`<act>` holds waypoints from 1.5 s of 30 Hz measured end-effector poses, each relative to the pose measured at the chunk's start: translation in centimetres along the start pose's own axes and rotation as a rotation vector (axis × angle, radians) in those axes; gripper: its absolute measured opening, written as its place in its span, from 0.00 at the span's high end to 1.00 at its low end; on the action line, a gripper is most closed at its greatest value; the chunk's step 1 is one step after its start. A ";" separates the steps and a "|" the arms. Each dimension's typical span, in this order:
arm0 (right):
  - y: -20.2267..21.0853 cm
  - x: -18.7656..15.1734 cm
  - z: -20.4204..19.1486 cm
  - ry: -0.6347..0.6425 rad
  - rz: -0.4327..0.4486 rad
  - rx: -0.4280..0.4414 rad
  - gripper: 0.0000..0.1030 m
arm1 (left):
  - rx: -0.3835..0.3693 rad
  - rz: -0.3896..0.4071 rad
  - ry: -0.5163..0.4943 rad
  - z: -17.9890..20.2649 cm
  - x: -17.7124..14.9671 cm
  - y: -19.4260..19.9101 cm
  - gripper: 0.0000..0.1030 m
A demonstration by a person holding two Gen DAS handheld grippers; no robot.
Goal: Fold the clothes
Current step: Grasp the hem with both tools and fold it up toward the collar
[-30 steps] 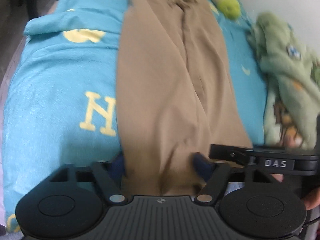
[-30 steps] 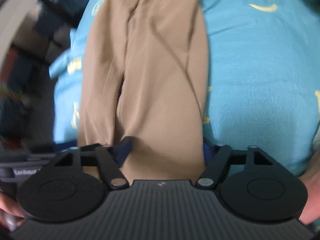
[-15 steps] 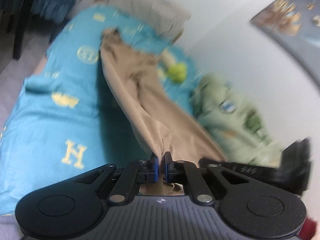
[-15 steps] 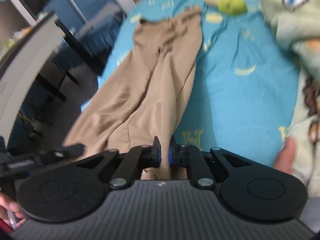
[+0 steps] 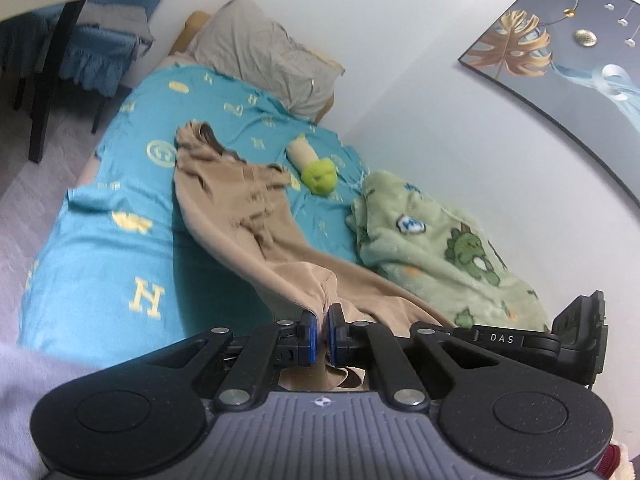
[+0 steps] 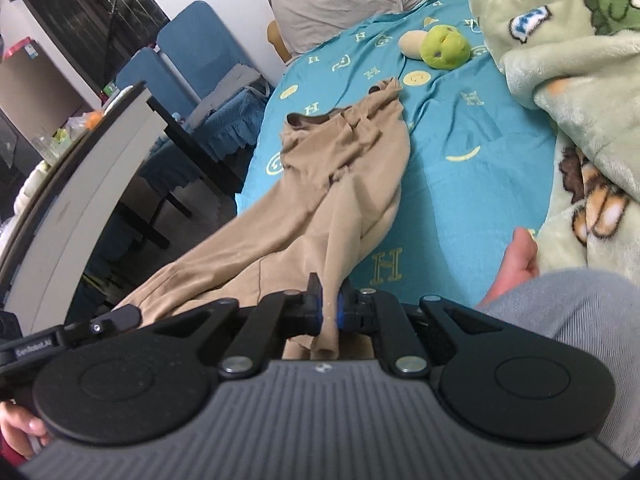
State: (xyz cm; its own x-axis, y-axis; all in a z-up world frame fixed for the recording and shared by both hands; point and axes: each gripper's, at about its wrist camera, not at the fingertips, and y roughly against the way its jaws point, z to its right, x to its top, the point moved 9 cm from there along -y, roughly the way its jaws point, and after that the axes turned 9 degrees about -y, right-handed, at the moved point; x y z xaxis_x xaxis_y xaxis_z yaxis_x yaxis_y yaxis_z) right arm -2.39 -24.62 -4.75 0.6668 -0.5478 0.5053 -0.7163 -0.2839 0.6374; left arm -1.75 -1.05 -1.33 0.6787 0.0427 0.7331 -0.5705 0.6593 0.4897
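Note:
A pair of tan trousers [image 5: 248,216] lies lengthwise on a bed with a turquoise sheet [image 5: 100,260]. The waistband rests at the far end and the legs rise toward me. My left gripper [image 5: 322,326] is shut on one leg hem and holds it above the bed. My right gripper [image 6: 329,306] is shut on the other leg hem of the trousers [image 6: 340,184], also lifted. The right gripper's body shows at the right edge of the left wrist view [image 5: 560,340].
A green dinosaur blanket [image 5: 448,240] lies bunched along the wall side of the bed. A green plush toy [image 5: 318,172] and a grey pillow [image 5: 260,64] sit at the far end. A dark table [image 6: 92,152] and blue chairs [image 6: 192,60] stand beside the bed.
Both grippers went from open around the flat leg ends to shut on them. They then lifted the hems up and back, raising the legs off the sheet.

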 end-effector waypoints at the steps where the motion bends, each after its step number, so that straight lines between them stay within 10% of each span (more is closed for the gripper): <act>1: -0.2 0.6 -0.2 -0.002 0.008 0.002 0.91 | 0.007 0.006 -0.003 -0.1 0.8 -0.4 0.94; 14: -13.7 11.3 0.0 -0.004 0.022 -0.060 0.90 | 0.175 0.036 -0.109 -8.1 9.8 -14.9 0.93; 28: -29.2 11.4 6.5 0.023 -0.093 -0.229 0.90 | 0.302 -0.143 -0.208 -18.4 5.0 -30.3 0.89; 33: -29.4 11.1 6.6 -0.005 -0.088 -0.252 0.89 | 0.319 -0.133 -0.252 -18.0 5.2 -30.0 0.83; 38: -26.9 11.4 5.3 0.058 -0.034 -0.265 0.86 | 0.347 -0.077 -0.267 -15.5 6.2 -26.4 0.40; 45: -19.2 11.1 2.3 0.154 0.130 -0.199 0.86 | 0.391 0.040 -0.358 -10.4 6.3 -18.8 0.20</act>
State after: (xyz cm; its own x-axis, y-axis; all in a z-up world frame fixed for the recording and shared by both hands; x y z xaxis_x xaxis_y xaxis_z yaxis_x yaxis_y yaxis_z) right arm 18.32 -27.02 -12.74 0.6066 -0.4391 0.6627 -0.7532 -0.0509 0.6558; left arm 18.06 -5.42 -10.80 0.4911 -0.2420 0.8368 -0.7692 0.3304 0.5470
